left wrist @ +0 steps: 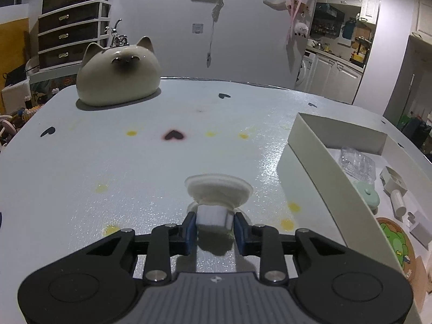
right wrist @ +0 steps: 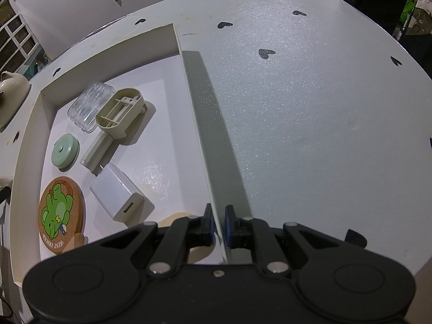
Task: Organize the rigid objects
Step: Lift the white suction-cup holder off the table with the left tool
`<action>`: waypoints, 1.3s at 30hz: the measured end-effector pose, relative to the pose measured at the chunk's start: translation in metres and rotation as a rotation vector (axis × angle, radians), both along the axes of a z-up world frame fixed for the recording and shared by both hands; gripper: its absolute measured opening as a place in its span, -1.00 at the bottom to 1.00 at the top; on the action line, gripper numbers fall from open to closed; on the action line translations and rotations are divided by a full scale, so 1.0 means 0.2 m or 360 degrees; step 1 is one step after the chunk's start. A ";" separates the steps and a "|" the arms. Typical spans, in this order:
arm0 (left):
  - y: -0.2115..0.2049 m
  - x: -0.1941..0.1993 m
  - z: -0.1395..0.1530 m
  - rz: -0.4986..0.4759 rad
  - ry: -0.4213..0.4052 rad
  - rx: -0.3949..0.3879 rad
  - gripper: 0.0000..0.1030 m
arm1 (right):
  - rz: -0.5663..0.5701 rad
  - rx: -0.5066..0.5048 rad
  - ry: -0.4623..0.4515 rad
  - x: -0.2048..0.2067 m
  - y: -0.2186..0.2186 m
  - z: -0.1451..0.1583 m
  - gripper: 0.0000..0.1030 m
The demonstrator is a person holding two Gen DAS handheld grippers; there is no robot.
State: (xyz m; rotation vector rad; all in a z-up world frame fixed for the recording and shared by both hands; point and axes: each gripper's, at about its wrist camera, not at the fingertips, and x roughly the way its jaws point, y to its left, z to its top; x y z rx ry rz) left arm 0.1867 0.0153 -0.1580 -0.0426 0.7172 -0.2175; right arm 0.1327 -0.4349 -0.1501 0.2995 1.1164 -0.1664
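**Left wrist view: suction piece in the grip, box wall pinched on the right**

Left wrist view shows the left gripper point(left wrist: 214, 228) closed narrowly on the white ribbed stem of a suction cup piece point(left wrist: 218, 189), whose pale round disc faces forward and sits just above the grey table point(left wrist: 135, 162). Whether the disc touches the table cannot be told; the stem's underside is hidden between the blue pads point(left wrist: 190, 232). A ceramic cat point(left wrist: 117, 77) stands well apart at the far left of the table. At the right, the white box point(left wrist: 310, 167) is cut off by the frame edge, and its near wall hides much of the contents; only parts show.

Right wrist view shows the right gripper point(right wrist: 218, 226) with its jaws drawn narrow on either side of the box's thin right wall; the last contact is hidden by the pads. Inside the box lie a clear ribbed case point(right wrist: 90, 104), a beige holder point(right wrist: 121, 112), a mint round lid point(right wrist: 65, 150), a white charger point(right wrist: 117, 193) and a cork coaster point(right wrist: 61, 214) printed with a green figure. The coaster's near edge and a tan shape beside it are covered by the gripper body.
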 end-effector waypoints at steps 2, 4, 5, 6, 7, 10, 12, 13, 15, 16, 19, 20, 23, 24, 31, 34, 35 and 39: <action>0.00 -0.01 0.03 -0.0004 -0.0017 -0.0001 -0.41 | 0.0000 -0.0001 0.0000 0.00 0.00 0.00 -0.80; -0.01 -0.01 0.07 -0.0012 -0.0042 -0.0001 -0.41 | 0.0001 0.0000 0.0000 0.00 0.00 0.00 -0.80; -0.02 -0.02 0.09 -0.0020 -0.0051 -0.0004 -0.41 | 0.0001 -0.0001 0.0000 0.00 0.00 0.00 -0.80; -0.03 -0.02 0.12 -0.0028 -0.0057 -0.0004 -0.43 | 0.0001 -0.0001 0.0000 0.00 0.00 0.00 -0.80; -0.04 -0.02 0.14 -0.0041 -0.0063 -0.0003 -0.47 | 0.0001 0.0000 0.0000 0.00 0.00 0.00 -0.80; -0.08 -0.03 0.22 -0.0097 -0.0105 -0.0021 -0.54 | 0.0001 0.0000 -0.0001 0.00 0.00 0.00 -0.80; -0.11 -0.03 0.25 -0.0133 -0.0124 -0.0017 -0.60 | 0.0001 0.0000 -0.0001 0.00 0.00 0.00 -0.80; -0.13 -0.03 0.27 -0.0149 -0.0129 -0.0011 -0.66 | 0.0001 0.0000 -0.0001 0.00 0.00 0.00 -0.80; -0.16 -0.03 0.27 -0.0177 -0.0122 0.0009 -0.66 | 0.0000 -0.0001 0.0000 0.00 0.00 0.00 -0.80; -0.17 -0.03 0.27 -0.0182 -0.0113 0.0022 -0.65 | 0.0000 -0.0001 -0.0001 0.00 0.00 0.00 -0.80; -0.15 -0.03 0.24 -0.0161 -0.0049 0.0031 -0.57 | -0.0002 0.0000 -0.0004 0.00 0.00 0.00 -0.80; -0.14 -0.04 0.22 -0.0148 -0.0031 0.0031 -0.53 | -0.0003 0.0001 -0.0005 0.00 0.00 0.00 -0.80; -0.12 -0.05 0.18 -0.0103 0.0005 0.0054 -0.37 | -0.0003 0.0003 -0.0009 0.00 0.00 0.00 -0.80; -0.11 -0.06 0.16 -0.0088 0.0010 0.0063 -0.33 | -0.0003 0.0004 -0.0009 -0.01 0.00 0.00 -0.80; -0.09 -0.04 0.09 -0.0044 0.0014 0.0084 -0.22 | -0.0002 0.0003 -0.0009 -0.01 0.00 0.00 -0.80; -0.09 -0.03 0.08 -0.0047 0.0037 0.0082 -0.30 | -0.0003 0.0004 -0.0010 -0.01 -0.01 0.00 -0.80; -0.09 -0.03 0.08 -0.0047 0.0037 0.0083 -0.38 | -0.0004 0.0004 -0.0011 -0.01 -0.01 0.00 -0.80; -0.09 -0.02 0.11 -0.0061 0.0024 0.0058 -0.41 | -0.0004 0.0003 -0.0010 -0.01 0.00 0.00 -0.80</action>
